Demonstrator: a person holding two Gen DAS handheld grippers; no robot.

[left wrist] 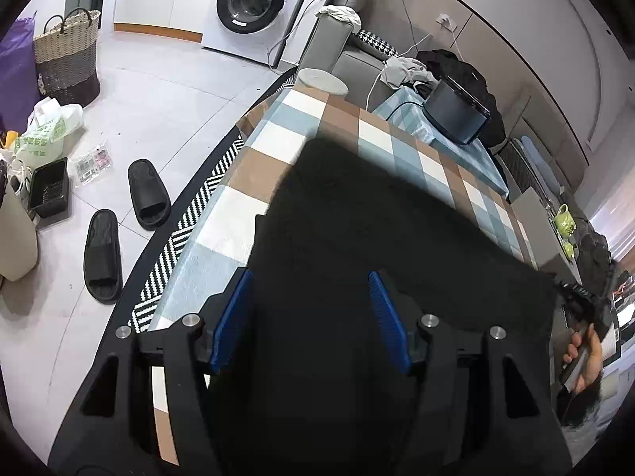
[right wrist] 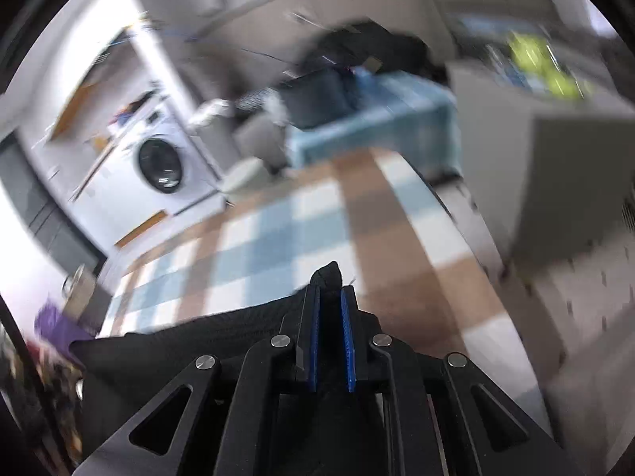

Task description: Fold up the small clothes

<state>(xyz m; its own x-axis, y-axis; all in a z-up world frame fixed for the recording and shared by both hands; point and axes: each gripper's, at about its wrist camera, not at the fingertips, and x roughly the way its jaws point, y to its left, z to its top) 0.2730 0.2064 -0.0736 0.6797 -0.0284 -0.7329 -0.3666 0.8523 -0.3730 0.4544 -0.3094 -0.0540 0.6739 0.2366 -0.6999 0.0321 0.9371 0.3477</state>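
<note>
Between the narrowed blue pads of the right tool (right wrist: 330, 297), pinched: a bunched corner of the black knitted fabric garment (right wrist: 222, 329), rest of it trailing left over the blue, white and brown checked cloth of the desk (right wrist: 278, 230)

Beneath the left tool (left wrist: 311, 293), blue pads standing apart, pressing on nothing: same garment spread flat across the desk; black slippers (left wrist: 147, 194) on the floor

Washing machine (left wrist: 254, 0), woven basket (left wrist: 67, 55), black slippers (left wrist: 147, 194) beside checked tablecloth (left wrist: 278, 135).
</note>
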